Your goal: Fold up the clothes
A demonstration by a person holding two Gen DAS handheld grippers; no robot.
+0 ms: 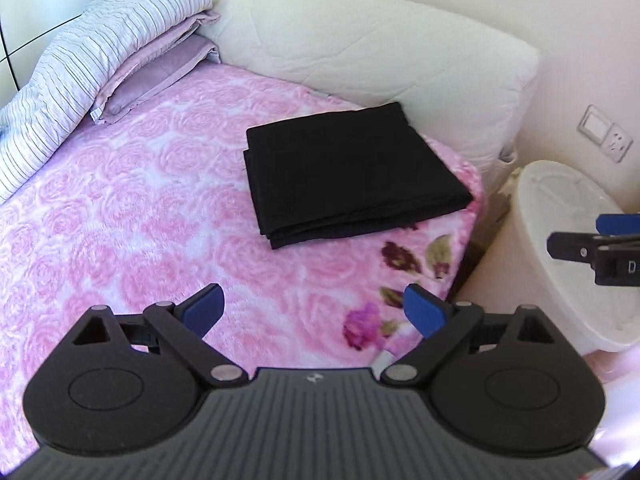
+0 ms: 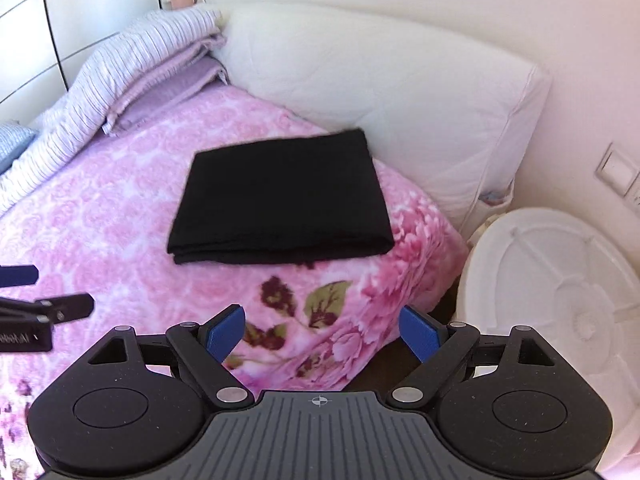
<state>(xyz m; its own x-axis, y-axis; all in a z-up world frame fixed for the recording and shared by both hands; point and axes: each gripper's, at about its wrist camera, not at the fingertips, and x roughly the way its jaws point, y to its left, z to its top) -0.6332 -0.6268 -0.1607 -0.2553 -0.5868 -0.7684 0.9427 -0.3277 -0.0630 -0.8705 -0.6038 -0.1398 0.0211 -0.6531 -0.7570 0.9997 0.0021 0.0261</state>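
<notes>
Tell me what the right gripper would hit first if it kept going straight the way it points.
Probably the pink rose-patterned fleece blanket near the bed's corner: the open right gripper aims just short of the folded black garment. Depth is uncertain, so it might reach the garment's near edge.

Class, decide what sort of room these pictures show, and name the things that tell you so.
Most likely a bedroom: a bed under a pink rose-patterned fleece blanket, a large white quilted pillow against the wall, and striped lilac bedding piled alongside.

White tub (image 1: pixel 576 256) — right side cropped
</notes>
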